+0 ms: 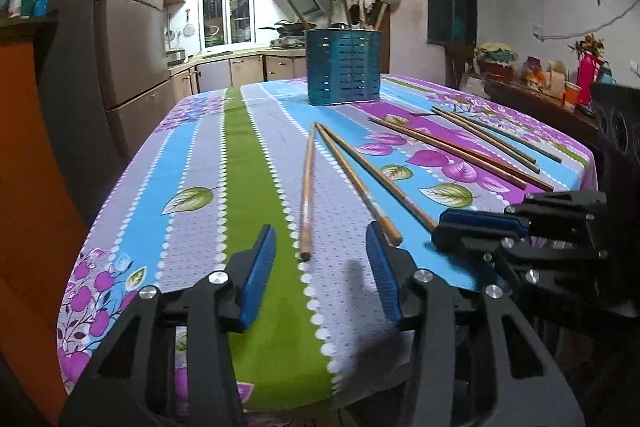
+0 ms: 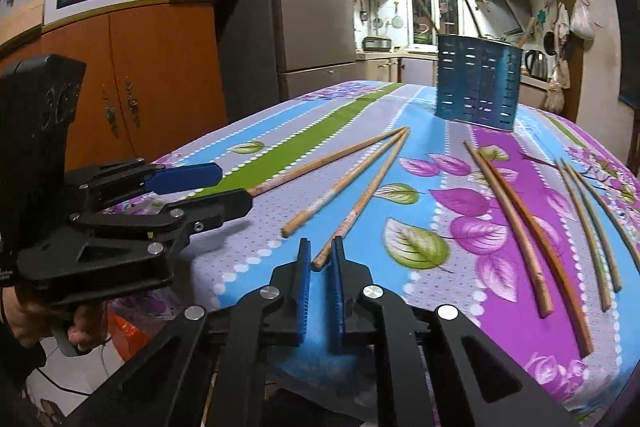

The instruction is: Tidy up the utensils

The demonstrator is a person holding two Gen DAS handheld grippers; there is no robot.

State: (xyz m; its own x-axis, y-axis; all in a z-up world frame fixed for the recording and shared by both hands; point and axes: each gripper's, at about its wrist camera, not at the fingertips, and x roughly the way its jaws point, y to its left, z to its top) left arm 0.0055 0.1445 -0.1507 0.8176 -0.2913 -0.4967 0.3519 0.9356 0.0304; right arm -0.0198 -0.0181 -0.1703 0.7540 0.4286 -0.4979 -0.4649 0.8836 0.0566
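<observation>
While the left tool (image 1: 320,231) stands open, the right tool (image 2: 322,243) pinches a chopstick (image 2: 359,203).

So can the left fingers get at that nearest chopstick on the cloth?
Probably yes. The chopstick lies flat, its near end seemingly already between the open left fingers, with nothing lying across it.

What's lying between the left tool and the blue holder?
One chopstick, its near end between the left tool pads, pointing toward the blue holder. Beyond it only tablecloth, per the left wrist view.
</observation>
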